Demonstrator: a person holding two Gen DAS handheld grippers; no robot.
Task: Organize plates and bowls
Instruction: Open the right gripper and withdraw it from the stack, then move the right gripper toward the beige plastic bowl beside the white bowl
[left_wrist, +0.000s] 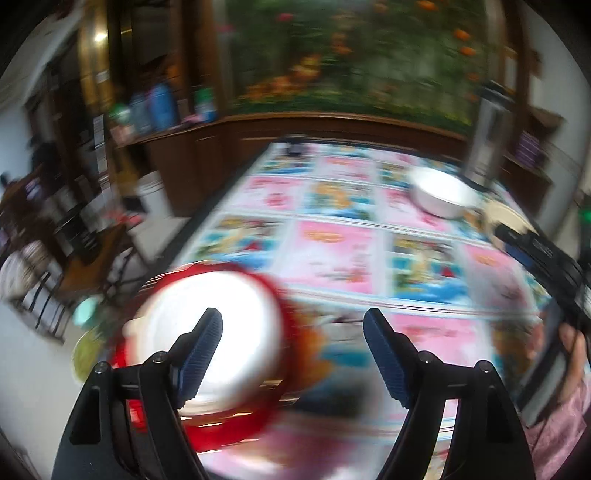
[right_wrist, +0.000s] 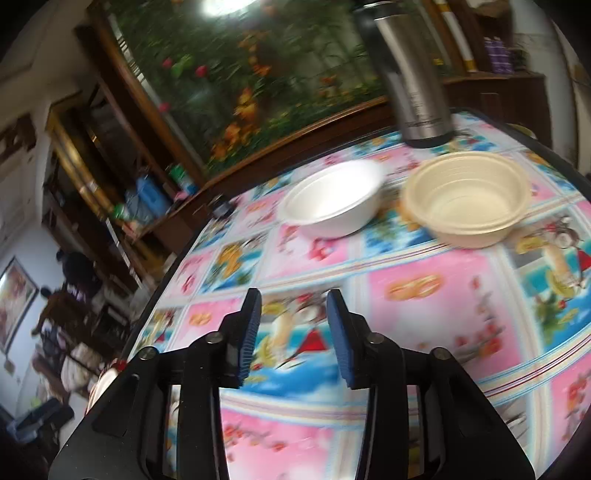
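Blur hides much: at lower left, our left tongs (left_wrist: 293, 338) spread wide beside a white bowl (left_wrist: 214, 339) on a red plate (left_wrist: 236, 424). Right tongs (right_wrist: 294, 314), released, face two bowls (right_wrist: 334, 210) before a flask (right_wrist: 413, 74) on the table (right_wrist: 436, 314).

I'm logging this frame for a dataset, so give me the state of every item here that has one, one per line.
Left gripper: open, jaws wide, nothing between them.
Right gripper: open, narrower gap, empty.
White foam bowl: upright, empty, on the tablecloth.
Cream plastic bowl: upright, empty, beside the foam bowl, apart from it.
Red-rimmed white plate: near the table's corner, blurred; tilt unclear.
Steel thermos flask: upright, lid on.
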